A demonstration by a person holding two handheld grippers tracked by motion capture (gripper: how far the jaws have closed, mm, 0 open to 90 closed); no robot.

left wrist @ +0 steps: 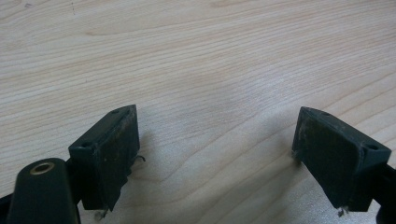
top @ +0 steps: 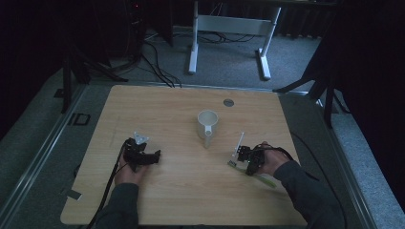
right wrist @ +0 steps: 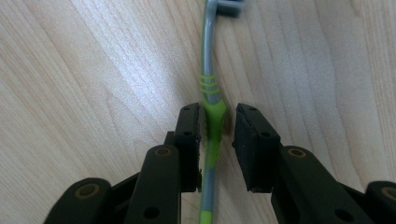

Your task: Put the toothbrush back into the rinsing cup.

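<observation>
on the worktop point(top: 191, 191), the right tongs point(right wrist: 217, 128) straddle a flat-lying toothbrush point(right wrist: 211, 93), nearly closed but not clamped; its thin handle may slip sideways. left tongs point(left wrist: 215, 149) rest wide apart, beside the mug point(top: 207, 124).

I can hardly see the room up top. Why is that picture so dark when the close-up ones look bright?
High view: dim overall, the surroundings nearly black, with the wooden table and white mug lit. Left gripper view: bright, evenly lit wood grain. Right gripper view: bright, with the toothbrush sharp.
</observation>
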